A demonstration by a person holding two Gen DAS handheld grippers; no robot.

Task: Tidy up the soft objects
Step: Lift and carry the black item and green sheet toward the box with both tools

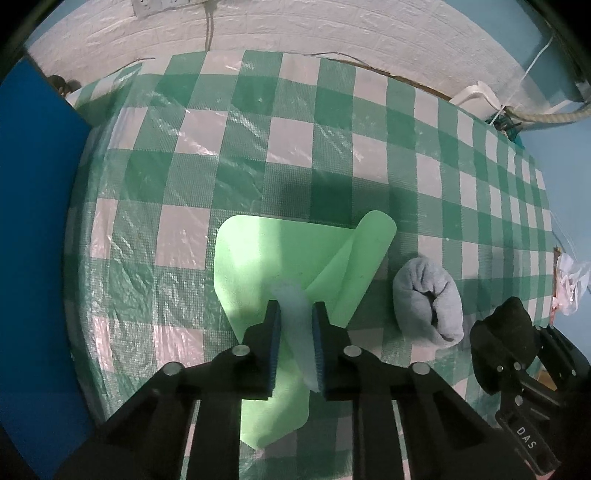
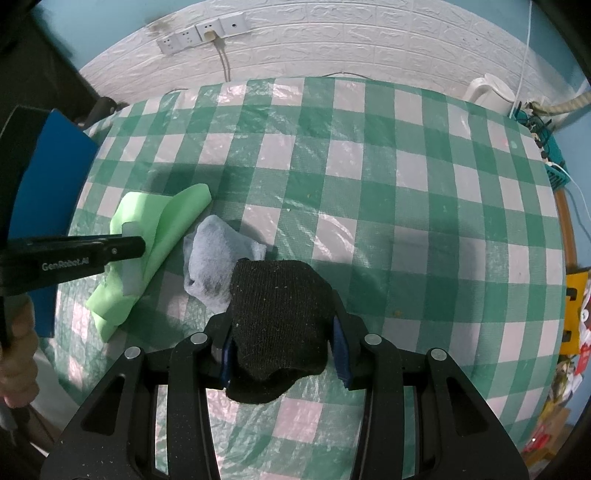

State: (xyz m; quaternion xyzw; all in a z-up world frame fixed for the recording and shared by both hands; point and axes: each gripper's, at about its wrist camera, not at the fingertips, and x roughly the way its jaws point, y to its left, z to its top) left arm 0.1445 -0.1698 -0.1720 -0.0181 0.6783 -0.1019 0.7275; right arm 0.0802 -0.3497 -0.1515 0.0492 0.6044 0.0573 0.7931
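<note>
My left gripper [image 1: 295, 314] is shut on a pale translucent strip [image 1: 297, 332] just above a light green cloth [image 1: 291, 254] that lies partly folded on the checked table. A rolled light blue sock [image 1: 430, 299] lies to its right. My right gripper [image 2: 282, 332] is shut on a bundled black sock [image 2: 280, 314] and holds it just above the table, right beside the blue sock [image 2: 214, 254]. The green cloth [image 2: 162, 229] and the left gripper [image 2: 125, 247] show at the left of the right wrist view. The right gripper with the black sock [image 1: 506, 332] shows at the lower right of the left wrist view.
A green and white checked plastic cover [image 2: 369, 184] spans the table. A blue panel [image 1: 33, 221] stands along the left edge. A white kettle [image 2: 491, 92] and cables sit at the back right. A white brick-pattern wall with sockets [image 2: 199, 33] is behind.
</note>
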